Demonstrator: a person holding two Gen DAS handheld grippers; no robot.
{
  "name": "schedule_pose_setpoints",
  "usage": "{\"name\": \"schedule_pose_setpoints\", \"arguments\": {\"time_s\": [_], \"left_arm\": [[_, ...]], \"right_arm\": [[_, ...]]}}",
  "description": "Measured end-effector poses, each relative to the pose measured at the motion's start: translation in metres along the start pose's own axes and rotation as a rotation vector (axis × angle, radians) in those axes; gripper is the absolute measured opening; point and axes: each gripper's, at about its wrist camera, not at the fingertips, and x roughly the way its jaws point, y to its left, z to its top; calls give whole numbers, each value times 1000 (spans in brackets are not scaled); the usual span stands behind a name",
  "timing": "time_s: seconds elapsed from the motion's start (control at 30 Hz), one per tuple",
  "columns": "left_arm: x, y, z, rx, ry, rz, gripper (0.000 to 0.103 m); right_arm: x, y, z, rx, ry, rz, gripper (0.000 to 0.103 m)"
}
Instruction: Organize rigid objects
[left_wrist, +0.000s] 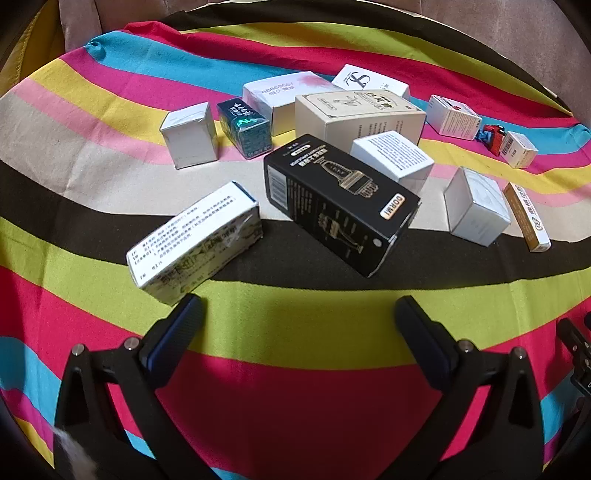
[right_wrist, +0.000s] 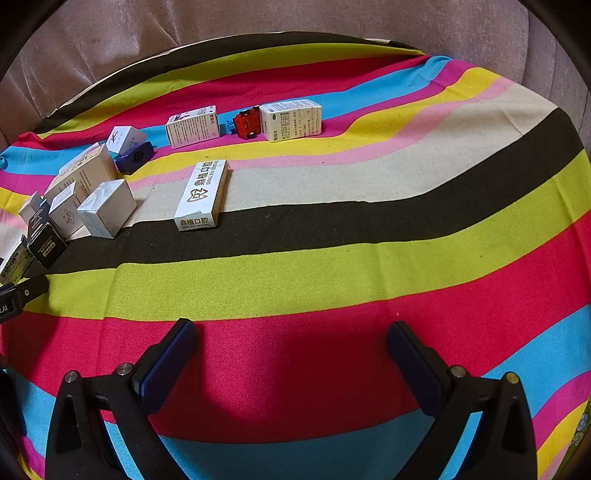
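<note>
Left wrist view: striped cloth (left_wrist: 295, 332) under scattered boxes (left_wrist: 340, 199), grey upholstery (left_wrist: 498, 22) behind.

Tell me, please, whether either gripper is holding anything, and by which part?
Nothing is held: the left gripper and right gripper both stand open over bare striped cloth.

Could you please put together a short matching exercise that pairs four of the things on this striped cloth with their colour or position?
Things:
1. tall hair-clipper box
2. foil-printed small box
3. toy vehicle
4. long dental box

Descriptions:
A. red, wedged between two white boxes
B. black with gold print, lying on its side
C. white top, lying flat and apart from the cluster
D. teal and shiny, beside a plain white cube

Pairs: 1-B, 2-D, 3-A, 4-C
</note>
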Motion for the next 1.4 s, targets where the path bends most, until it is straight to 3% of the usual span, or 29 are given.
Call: {"name": "schedule_pose_setpoints", "arguments": {"time_s": [0.8, 1.4], "left_arm": [[-2, 0, -2, 20, 5, -8, 103], [-13, 12, -17, 122, 41, -78, 103]], "right_arm": [[0, 0, 0, -3, 0, 5, 103], [0, -2, 3, -44, 60, 35, 103]]}}
